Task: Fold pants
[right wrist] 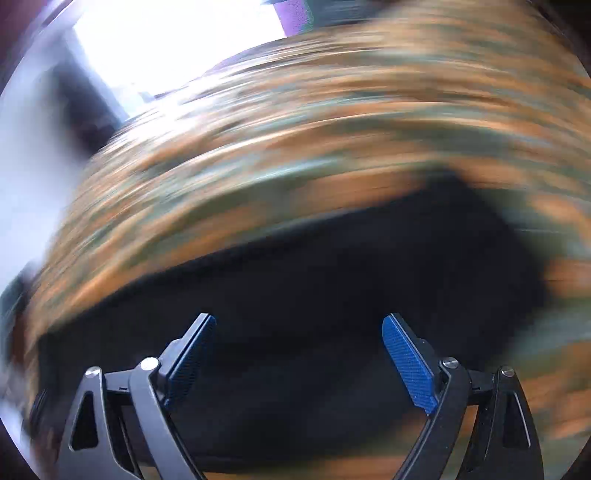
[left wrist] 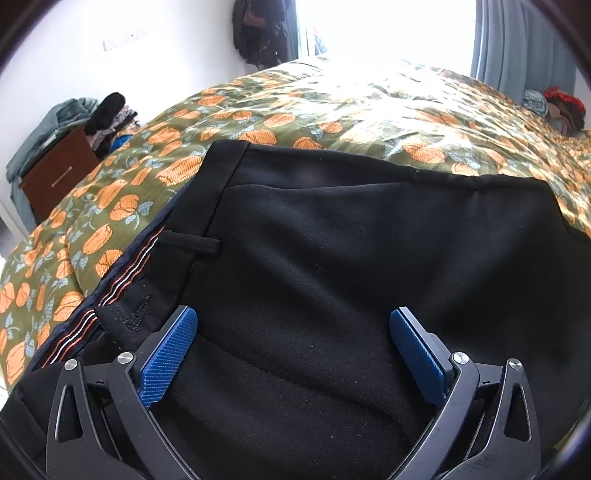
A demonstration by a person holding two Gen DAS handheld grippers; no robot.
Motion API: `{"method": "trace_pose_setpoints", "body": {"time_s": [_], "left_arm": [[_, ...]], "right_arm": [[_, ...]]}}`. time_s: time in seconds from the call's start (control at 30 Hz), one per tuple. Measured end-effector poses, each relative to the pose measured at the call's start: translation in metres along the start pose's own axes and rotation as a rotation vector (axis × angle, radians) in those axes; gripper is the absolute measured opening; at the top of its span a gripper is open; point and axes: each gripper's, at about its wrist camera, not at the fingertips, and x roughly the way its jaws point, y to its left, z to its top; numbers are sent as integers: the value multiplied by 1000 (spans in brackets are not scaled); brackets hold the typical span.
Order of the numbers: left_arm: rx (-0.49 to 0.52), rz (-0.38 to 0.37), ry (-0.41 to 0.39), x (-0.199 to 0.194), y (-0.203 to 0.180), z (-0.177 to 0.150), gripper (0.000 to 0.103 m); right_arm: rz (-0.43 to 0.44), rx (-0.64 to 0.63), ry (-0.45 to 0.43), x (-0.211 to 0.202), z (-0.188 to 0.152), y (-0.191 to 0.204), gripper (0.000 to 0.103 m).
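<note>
Black pants [left wrist: 351, 251] lie on a bed with an orange and green floral cover [left wrist: 332, 110]. Their striped inner waistband [left wrist: 110, 291] and a belt loop [left wrist: 192, 245] show at the left. My left gripper [left wrist: 293, 328] is open just above the pants, with its blue pads apart and nothing between them. The right wrist view is badly blurred. In it my right gripper [right wrist: 299, 332] is open over a dark patch that is the pants [right wrist: 332, 277], with the bed cover [right wrist: 295, 129] beyond.
A brown bedside cabinet [left wrist: 55, 177] with piled clothes [left wrist: 107, 114] stands at the left of the bed. Dark clothes hang on the far wall [left wrist: 262, 29]. A bright window and grey curtain [left wrist: 517, 44] are behind. More clothes [left wrist: 557, 107] lie at the far right.
</note>
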Motion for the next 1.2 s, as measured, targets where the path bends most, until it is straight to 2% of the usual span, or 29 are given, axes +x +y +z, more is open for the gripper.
{"method": "trace_pose_setpoints", "body": {"time_s": [0.03,0.07,0.1,0.13,0.17,0.27,0.3,0.33,0.4,0.53,0.57,0.6,0.63,0.67,0.73,0.8,0.9,1.0,1.07,1.13,1.2], "left_arm": [[0,0,0,0,0,0,102],[0,0,-1,0,0,0,102],[0,1,-2,1,-1,0,103],[0,2,-2,1,-1,0,103],[2,4,-2,1,-1,0,103],[3,7,-4,1,-2,0,103],[3,7,-4,0,-2,0,103],[3,6,-4,0,-2,0,103],[3,6,-4,1,-2,0,103],[3,7,-4,1,-2,0,103],[5,9,-4,1,-2,0,103],[5,9,-5,0,-2,-1,102],[5,9,-5,0,-2,-1,102],[6,10,-4,0,-2,-1,103],[6,10,-4,1,-2,-1,102],[6,11,-5,1,-2,-1,103],[7,13,-4,1,-2,-1,103],[10,16,-1,3,-3,0,103],[15,20,2,3,-3,1,103],[24,25,9,5,-5,2,103],[35,38,18,5,-7,3,103]], "right_arm": [[-65,63,-21,-10,8,-32,89],[-94,124,-56,-26,13,-60,89],[-75,169,-96,-43,16,-80,90],[-8,198,-117,-54,15,-90,90],[100,230,-115,-61,13,-96,90],[488,360,-17,-56,-8,-96,90],[531,372,10,-54,-15,-91,89],[537,372,34,-48,-20,-88,89],[458,404,60,-35,-27,-86,88],[389,496,-21,-19,-17,-99,72],[340,499,-39,-14,-11,-97,62],[282,506,-55,-11,-8,-95,37],[234,512,-76,-16,-7,-99,19],[222,513,-109,-24,-8,-96,11],[255,395,-169,-51,-6,-76,11],[347,167,-176,-77,-6,-43,7],[453,-137,-180,-145,-46,-3,7],[499,-259,-151,-199,-103,-7,7],[468,-229,-132,-219,-140,-40,7],[343,-139,-104,-225,-172,-83,8],[170,-57,-68,-218,-189,-116,28]]}}
